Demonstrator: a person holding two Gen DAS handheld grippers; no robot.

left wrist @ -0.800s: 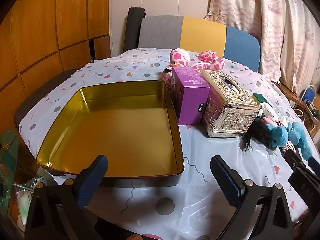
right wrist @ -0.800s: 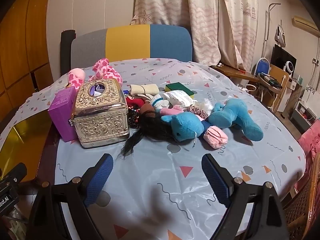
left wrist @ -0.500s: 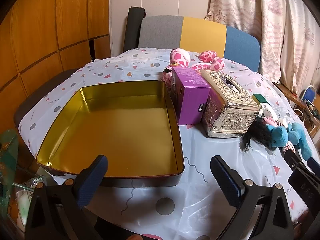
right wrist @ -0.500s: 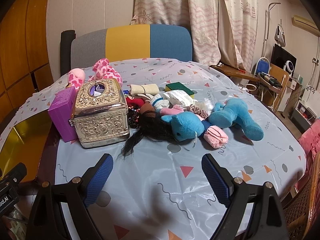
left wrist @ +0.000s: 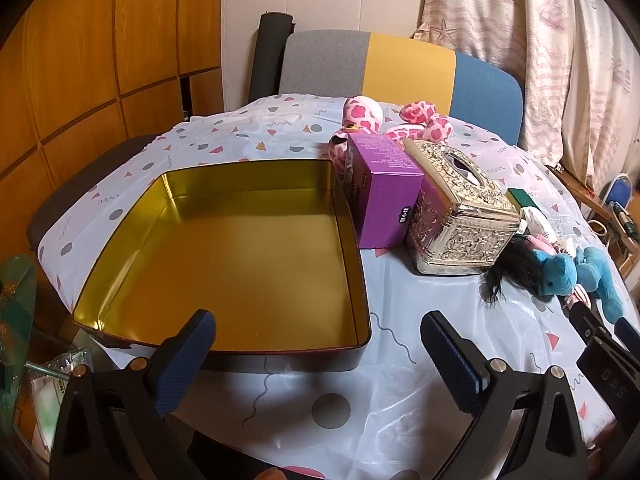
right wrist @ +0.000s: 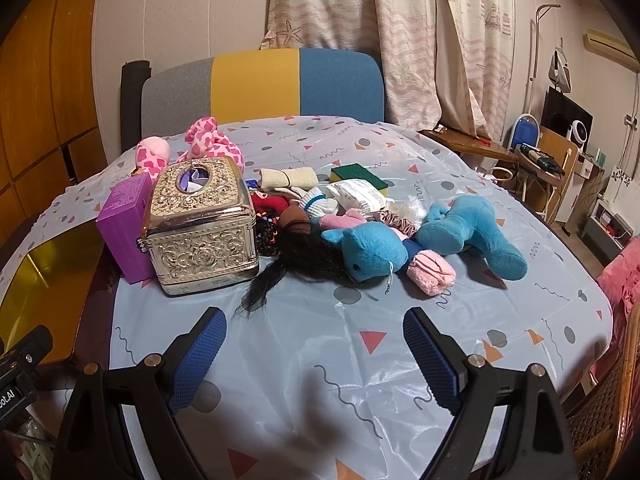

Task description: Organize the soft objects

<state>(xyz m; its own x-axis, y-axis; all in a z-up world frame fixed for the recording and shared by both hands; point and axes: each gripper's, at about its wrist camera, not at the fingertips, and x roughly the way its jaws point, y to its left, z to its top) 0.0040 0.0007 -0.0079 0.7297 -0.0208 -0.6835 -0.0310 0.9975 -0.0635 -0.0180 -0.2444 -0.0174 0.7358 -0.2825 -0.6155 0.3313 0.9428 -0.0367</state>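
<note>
Both claws hang over the near edge of the counter (right wrist: 400, 160), which wears a pale cloth printed with triangles and dots, and both are released with nothing between their blue pads. The left claw (left wrist: 318, 346) sits above the near rim of a wide gold tin (left wrist: 224, 248), bare inside, lying toward the counter's left edge. Just beside the tin's right wall stands a purple box (left wrist: 382, 188), and touching that an ornate silver tissue box (left wrist: 460, 208). The right claw (right wrist: 314, 350) faces the heap of soft things in the middle of the counter: a blue plush toy (right wrist: 452, 232) lying on its side, a doll with long black hair (right wrist: 296, 252) against it, a pink rolled cloth (right wrist: 430, 272) at the plush's chest, and behind them a striped sock (right wrist: 316, 202), a cream roll (right wrist: 288, 178) and a green-and-yellow sponge (right wrist: 358, 176). A pink spotted plush (right wrist: 208, 144) lies behind the two boxes, toward the far edge.
</note>
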